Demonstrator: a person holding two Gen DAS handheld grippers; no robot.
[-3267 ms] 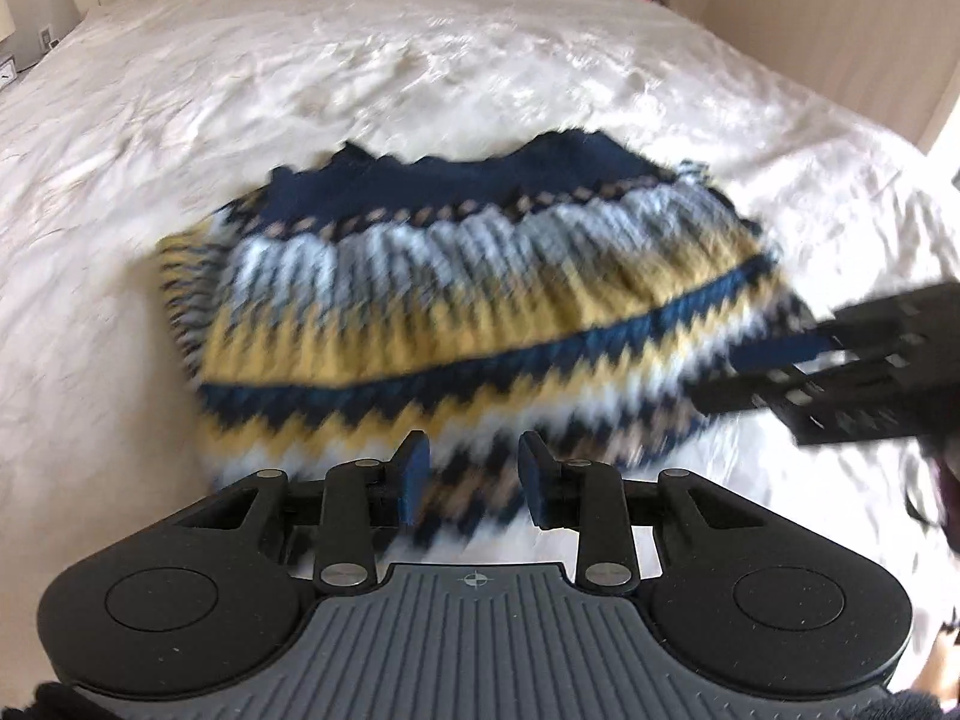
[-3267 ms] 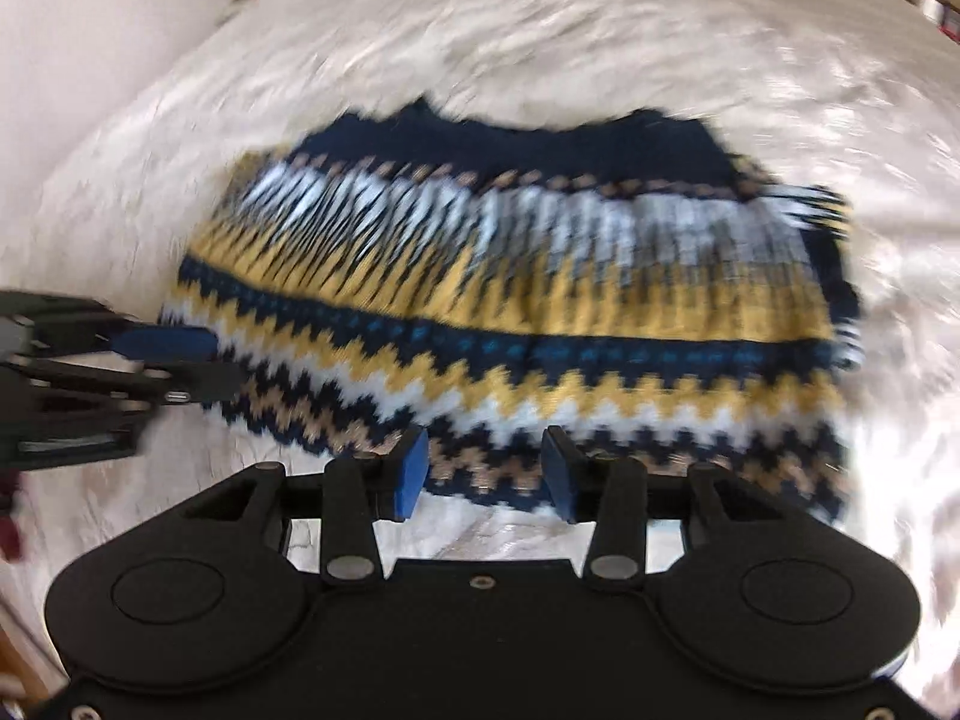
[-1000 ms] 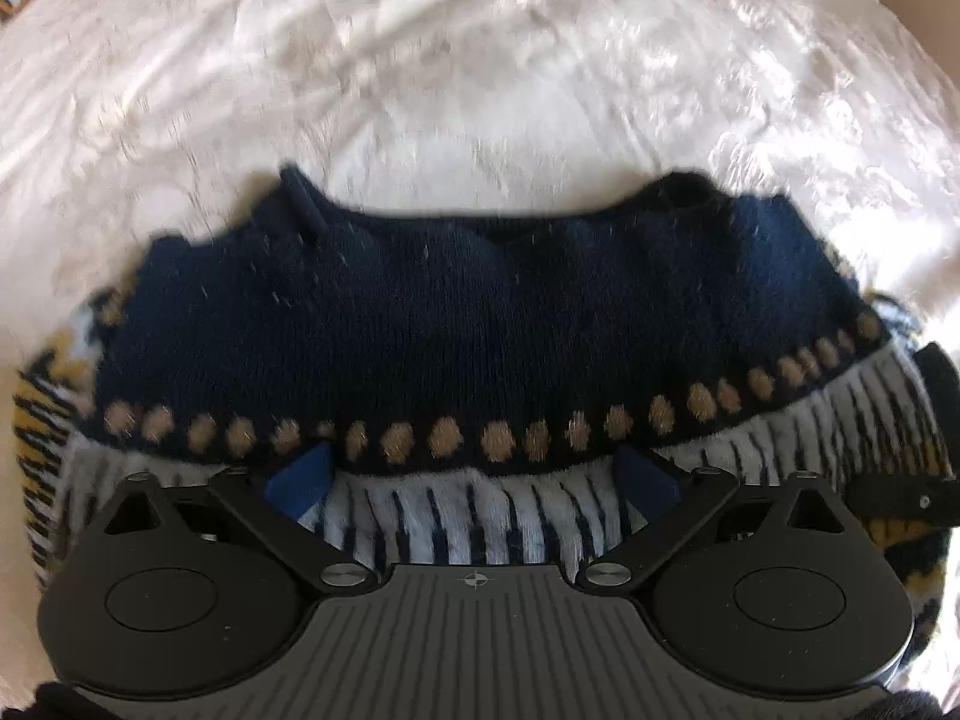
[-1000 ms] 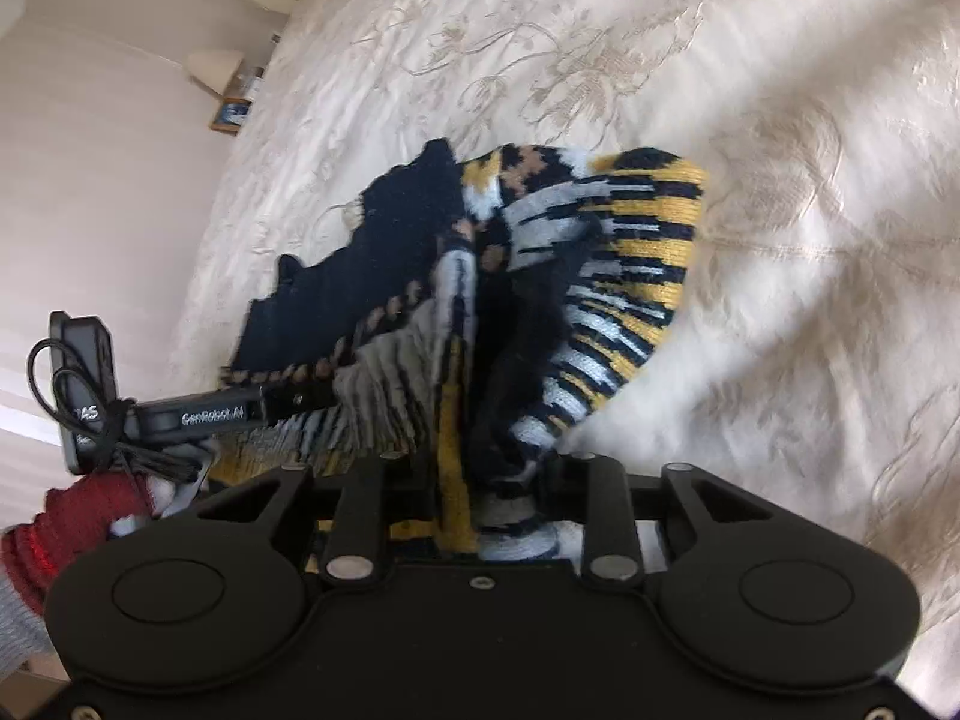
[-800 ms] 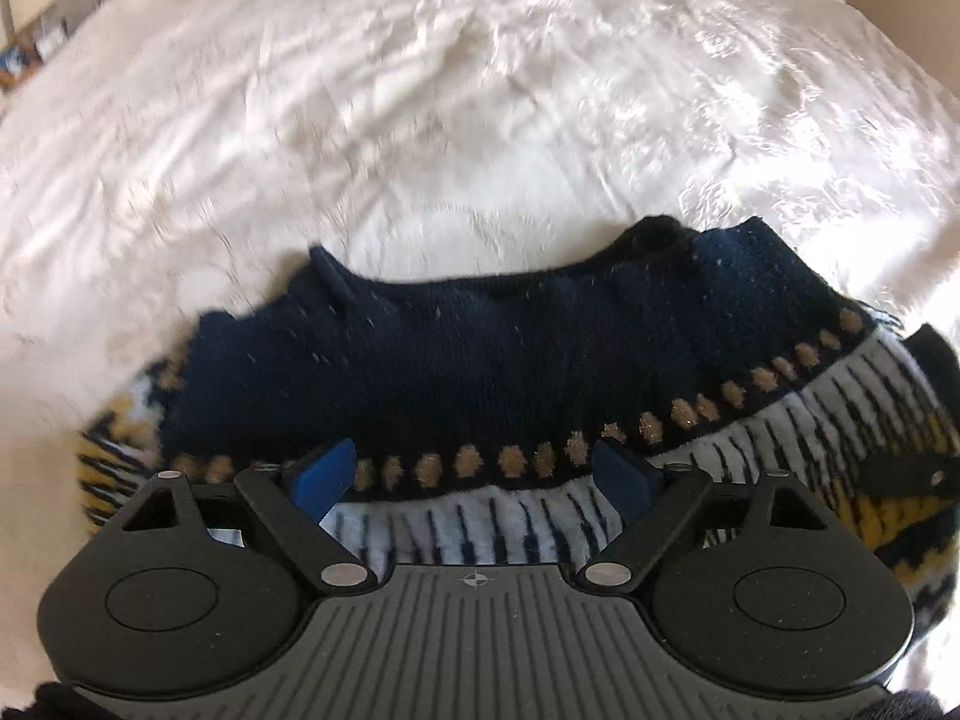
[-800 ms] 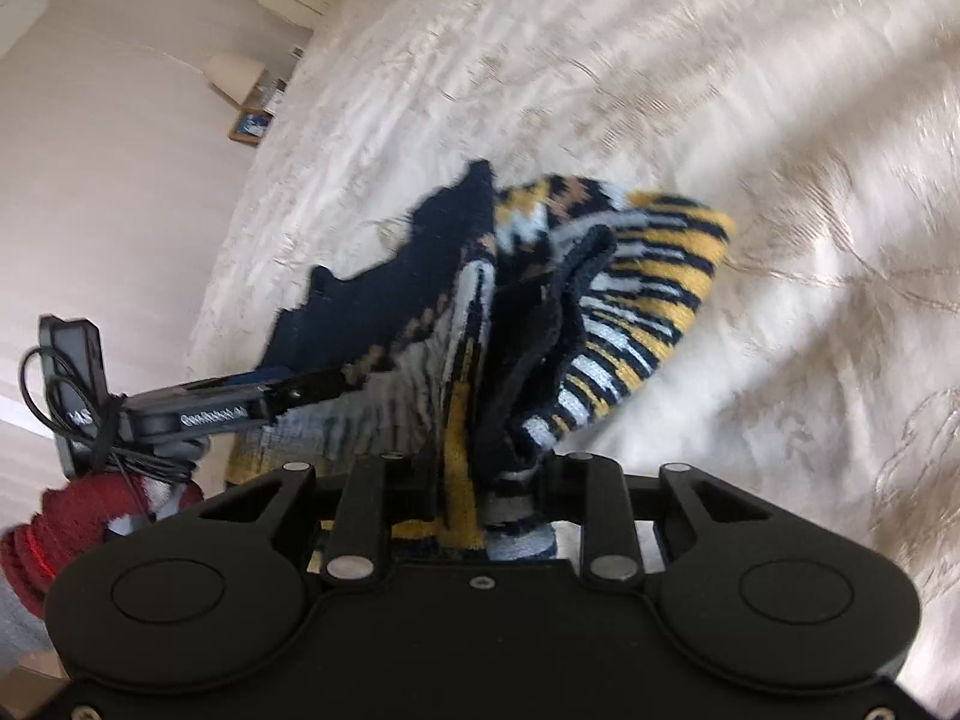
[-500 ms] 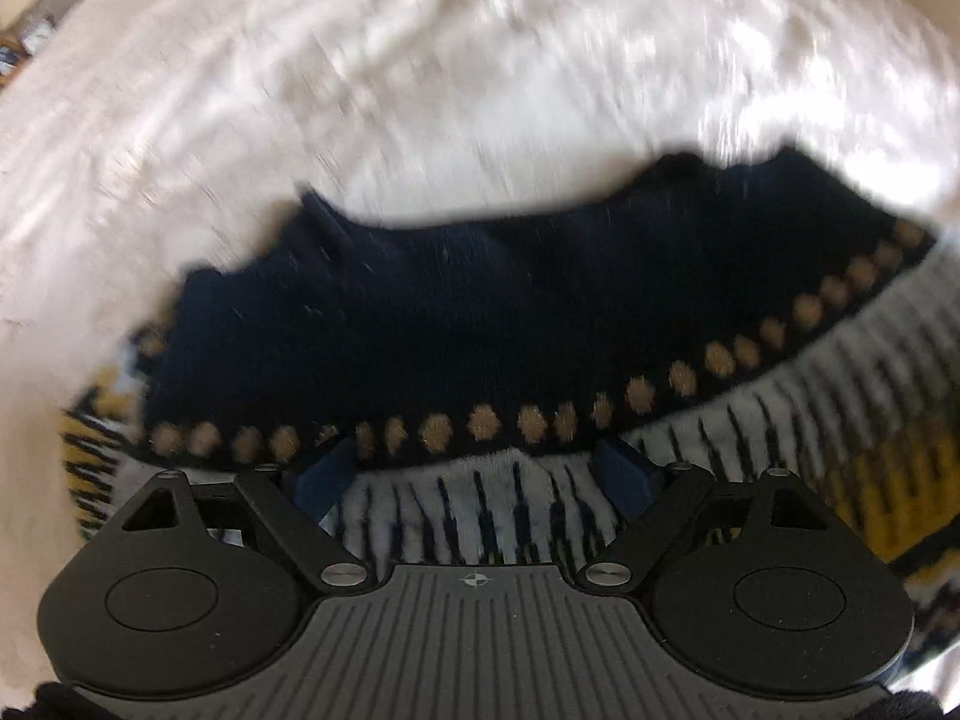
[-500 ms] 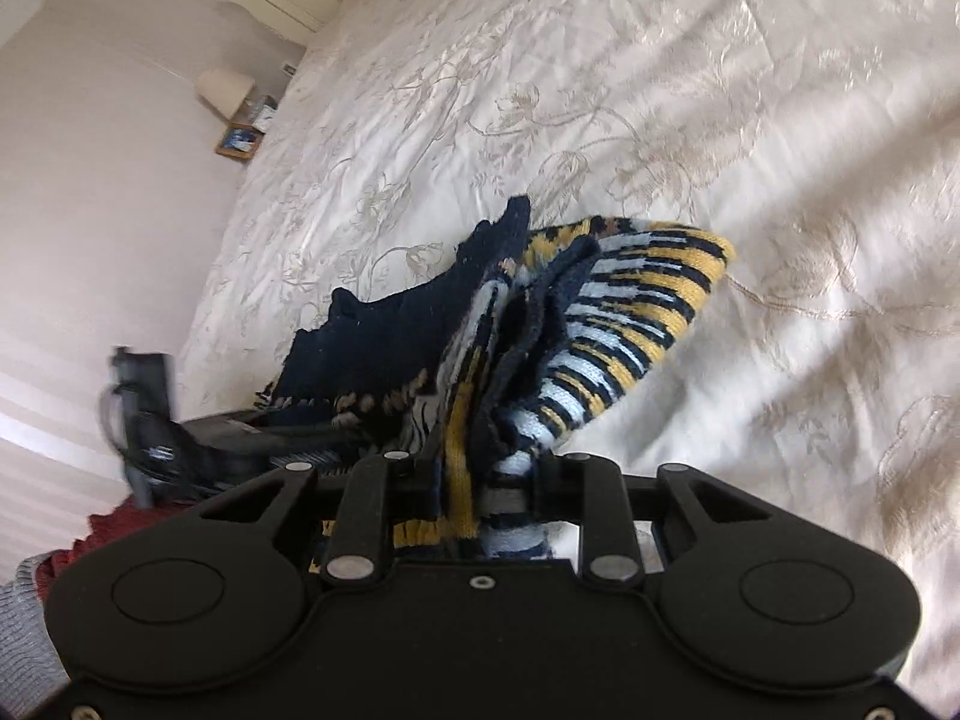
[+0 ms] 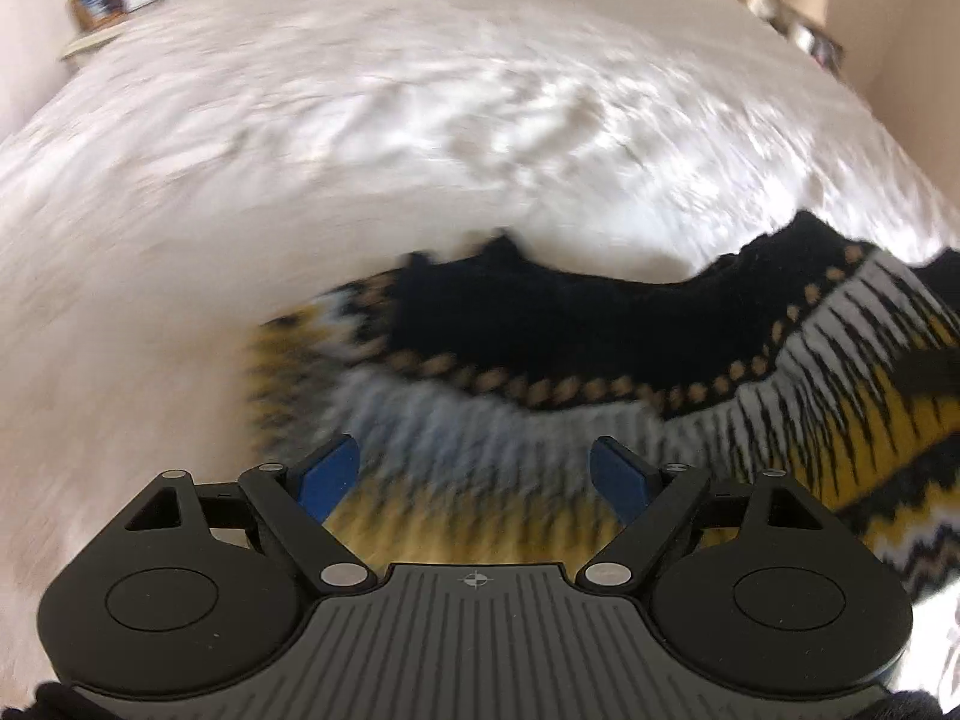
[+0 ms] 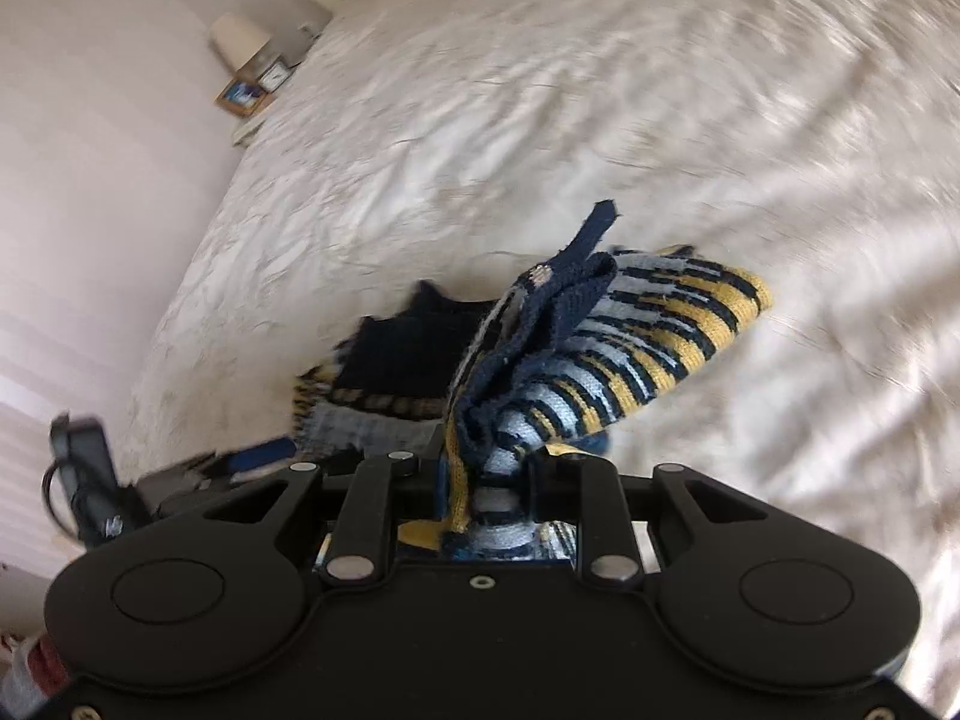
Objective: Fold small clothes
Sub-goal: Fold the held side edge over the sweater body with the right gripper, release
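The right gripper [image 10: 486, 480] is clamped on a bunched edge of the knitted sweater [image 10: 606, 348], lifting it off the bed [image 10: 660, 120] to fold it over; the left gripper [image 9: 474, 474] hovers wide open and empty above the part lying flat

Left tongs [image 9: 474, 474]: black linkage arms, bright blue pads [image 9: 327, 471] on the fingertips. Silver pivot screws at each arm joint. Two rounded black lobes at 8 and 4 o'clock, each with a shallow circular recess. Centre plate grey, ribbed lengthwise, small crosshair mark at its top edge.

Right tongs [image 10: 486, 474]: all black, same lobed body with circular recesses, silver pivot screws, small screw hole at centre; pads hidden. Plain smooth plate. At 9 o'clock, a black box with a looped cable.
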